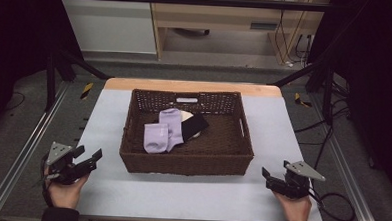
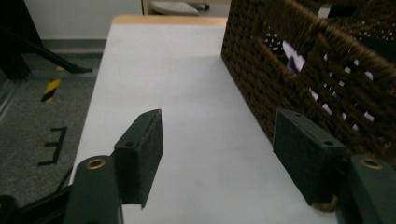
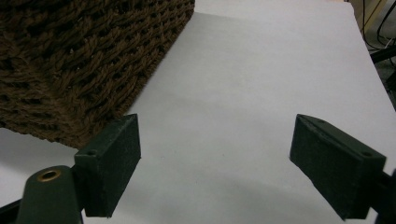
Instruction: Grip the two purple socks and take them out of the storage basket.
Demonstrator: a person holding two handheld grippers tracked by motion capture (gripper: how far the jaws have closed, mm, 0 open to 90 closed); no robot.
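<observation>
High view: nearest the camera, two hands come in from the bottom edge, each holding a claw low over the front of the table [image 1: 190,200]. The left claw [image 1: 91,158] sits at the table's front-left corner, its jaws spread wide with nothing between them, aimed toward the basket. The right claw [image 1: 267,174] sits at the front-right corner, its jaws also wide apart and empty. Each carries a grey three-cornered plate on top, and a cable trails from the right one across the floor.

In the left gripper view, the left claw [image 2: 217,158] hovers above bare pale table surface, with the woven side of the brown wicker basket [image 2: 299,60] just beside its right-hand jaw. In the right gripper view, the right claw [image 3: 215,168] likewise hovers over bare table, with a corner of the basket [image 3: 79,60] near its left-hand jaw.

Farther out, the basket [image 1: 186,162] stands in the middle of the table, well apart from both claws. Inside it lie two lilac socks [image 1: 162,131], overlapping toward the left, with a black flat object [image 1: 194,125] touching them on the right, resting partly on something pale.

Beyond the table are a grey floor, dark frame struts and light wooden furniture.
</observation>
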